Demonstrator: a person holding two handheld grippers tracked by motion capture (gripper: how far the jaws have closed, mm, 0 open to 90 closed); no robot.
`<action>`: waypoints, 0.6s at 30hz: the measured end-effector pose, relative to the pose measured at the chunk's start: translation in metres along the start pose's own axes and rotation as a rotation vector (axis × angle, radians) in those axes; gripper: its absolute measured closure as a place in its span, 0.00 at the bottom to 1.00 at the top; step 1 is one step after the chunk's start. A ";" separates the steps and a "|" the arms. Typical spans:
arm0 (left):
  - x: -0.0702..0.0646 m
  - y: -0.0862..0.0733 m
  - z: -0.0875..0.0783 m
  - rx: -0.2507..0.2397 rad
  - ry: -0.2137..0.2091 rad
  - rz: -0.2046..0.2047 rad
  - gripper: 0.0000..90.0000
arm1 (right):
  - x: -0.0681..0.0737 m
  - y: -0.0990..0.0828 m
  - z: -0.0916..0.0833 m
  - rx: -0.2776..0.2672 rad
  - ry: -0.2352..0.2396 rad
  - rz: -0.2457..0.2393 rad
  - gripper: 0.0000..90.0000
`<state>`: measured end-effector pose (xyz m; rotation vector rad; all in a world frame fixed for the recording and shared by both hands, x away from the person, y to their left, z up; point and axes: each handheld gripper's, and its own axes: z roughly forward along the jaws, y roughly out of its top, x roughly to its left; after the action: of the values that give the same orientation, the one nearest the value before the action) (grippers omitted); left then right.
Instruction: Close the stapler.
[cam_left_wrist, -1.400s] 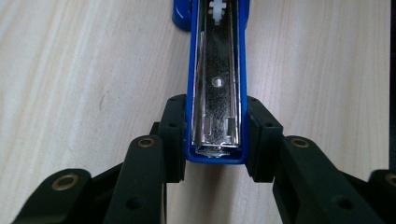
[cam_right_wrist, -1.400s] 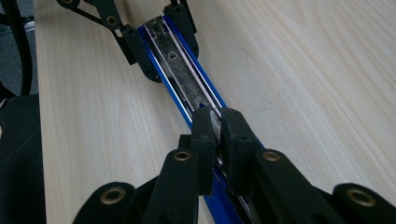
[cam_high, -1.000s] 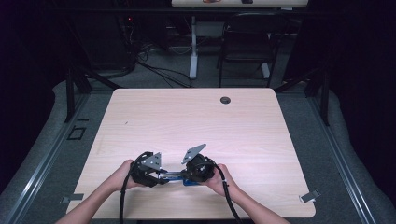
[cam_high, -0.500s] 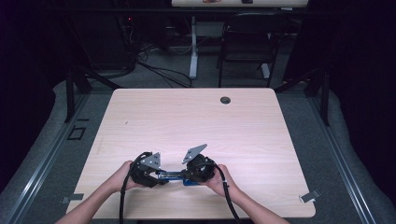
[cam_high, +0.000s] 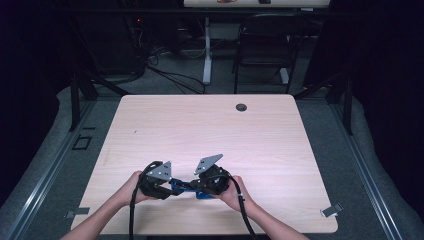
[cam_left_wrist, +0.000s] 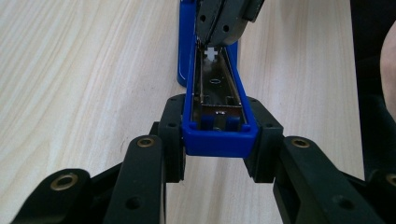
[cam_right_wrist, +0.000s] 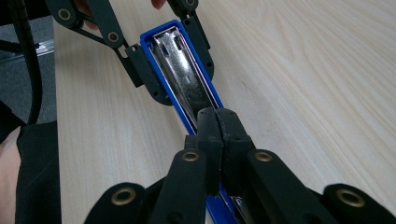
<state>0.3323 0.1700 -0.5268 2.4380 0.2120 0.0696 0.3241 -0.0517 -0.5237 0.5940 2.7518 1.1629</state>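
item: blue stapler (cam_left_wrist: 219, 135), lid swung open. your left gripper (cam_left_wrist: 218, 156) clamps its end; right gripper (cam_right_wrist: 218, 135) pinched together over the magazine, contents unclear. keep both steady.

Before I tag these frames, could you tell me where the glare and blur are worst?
High view: dark surroundings; the table is evenly lit with a pale sheen at right. Left gripper view: the near jaws are soft, and the blue stapler's metal channel glints. Right gripper view: the metal tray glares brightly; the near jaws are blurred.
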 end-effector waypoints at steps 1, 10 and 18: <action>0.000 0.001 -0.001 -0.002 -0.003 0.001 0.72 | 0.000 0.000 0.000 -0.002 0.001 0.001 0.99; -0.004 0.007 -0.002 -0.058 0.020 0.002 0.72 | 0.000 0.001 -0.003 0.016 0.001 -0.035 1.00; -0.006 0.013 -0.001 -0.111 0.034 -0.017 0.71 | -0.003 -0.001 -0.006 0.011 0.001 -0.051 1.00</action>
<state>0.3278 0.1594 -0.5174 2.3251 0.2378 0.1121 0.3251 -0.0572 -0.5200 0.5216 2.7583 1.1387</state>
